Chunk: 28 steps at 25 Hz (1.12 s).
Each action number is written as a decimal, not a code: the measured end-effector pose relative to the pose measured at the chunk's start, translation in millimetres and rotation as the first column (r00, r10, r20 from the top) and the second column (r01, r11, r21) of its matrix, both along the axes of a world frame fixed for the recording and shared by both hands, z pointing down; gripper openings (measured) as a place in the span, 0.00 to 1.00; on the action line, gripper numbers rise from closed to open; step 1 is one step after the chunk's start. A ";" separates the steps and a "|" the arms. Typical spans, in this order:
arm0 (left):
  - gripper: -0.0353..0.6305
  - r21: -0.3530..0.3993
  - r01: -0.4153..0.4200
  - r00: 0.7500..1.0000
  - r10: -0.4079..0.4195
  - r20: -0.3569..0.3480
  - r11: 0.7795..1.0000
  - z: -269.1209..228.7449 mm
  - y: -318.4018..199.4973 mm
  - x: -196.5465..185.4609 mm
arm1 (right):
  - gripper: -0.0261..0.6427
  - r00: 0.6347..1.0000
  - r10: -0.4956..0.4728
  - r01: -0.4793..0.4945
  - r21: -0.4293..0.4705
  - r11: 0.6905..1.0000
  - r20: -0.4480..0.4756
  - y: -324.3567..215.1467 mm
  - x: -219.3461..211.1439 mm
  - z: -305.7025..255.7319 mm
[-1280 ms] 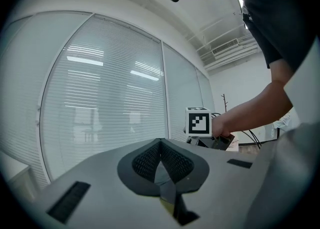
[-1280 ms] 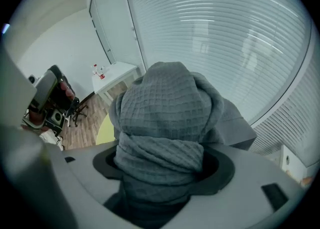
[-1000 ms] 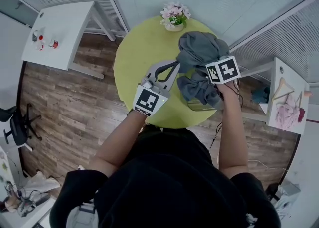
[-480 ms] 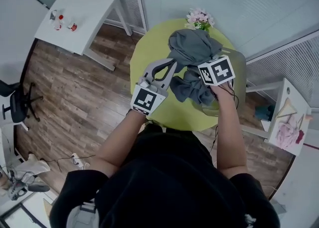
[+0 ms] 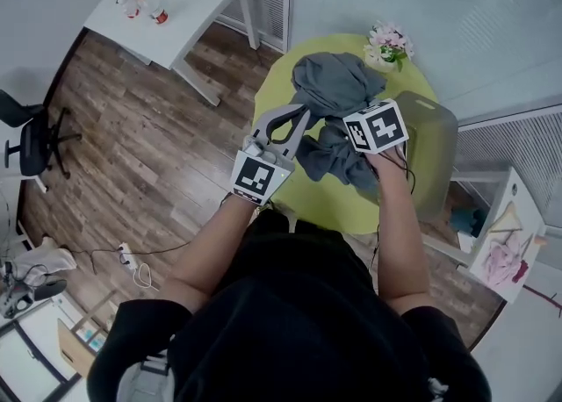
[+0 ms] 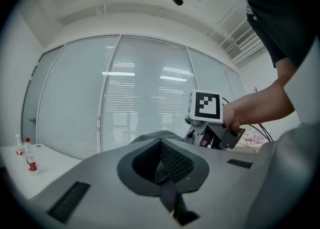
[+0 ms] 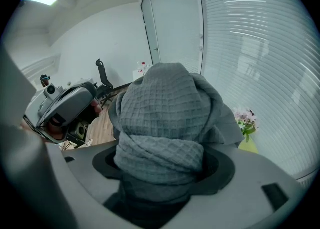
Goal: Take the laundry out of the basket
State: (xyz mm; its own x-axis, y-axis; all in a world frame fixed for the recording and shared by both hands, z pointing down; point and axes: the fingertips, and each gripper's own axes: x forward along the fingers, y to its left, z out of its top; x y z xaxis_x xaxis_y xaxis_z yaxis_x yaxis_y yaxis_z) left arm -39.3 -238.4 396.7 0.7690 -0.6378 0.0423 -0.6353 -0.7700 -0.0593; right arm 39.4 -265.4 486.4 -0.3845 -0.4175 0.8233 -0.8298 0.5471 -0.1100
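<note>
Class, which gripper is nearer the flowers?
Right. In the head view the right gripper, holding the towel, is below the flowers; the left gripper is farther, at the towel's left edge.

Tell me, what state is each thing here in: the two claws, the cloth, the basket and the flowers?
grey towel: crumpled, held up above the table by both grippers.
left gripper: shut on an edge of the grey towel.
right gripper: shut on a thick bunch of the grey towel.
basket: upright at the table's right side; inside not visible.
flower pot: upright on the table's far edge.
</note>
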 end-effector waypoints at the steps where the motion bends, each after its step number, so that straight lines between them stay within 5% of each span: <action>1: 0.06 -0.004 0.006 1.000 -0.006 0.002 1.000 2.3 0.3 -5.9 | 0.57 1.000 -0.005 0.005 -0.002 1.000 -0.003 -1.1 -5.8 2.9; 15: 0.06 -0.081 0.059 0.998 -0.056 0.040 0.995 48.8 -7.4 -49.2 | 0.57 1.000 -0.027 0.028 -0.065 0.997 0.011 -3.8 -58.1 64.5; 28: 0.06 -0.195 0.059 0.996 -0.045 0.077 0.979 139.2 -1.7 -55.9 | 0.57 0.999 0.026 -0.031 -0.153 0.988 -0.034 21.0 -49.2 164.5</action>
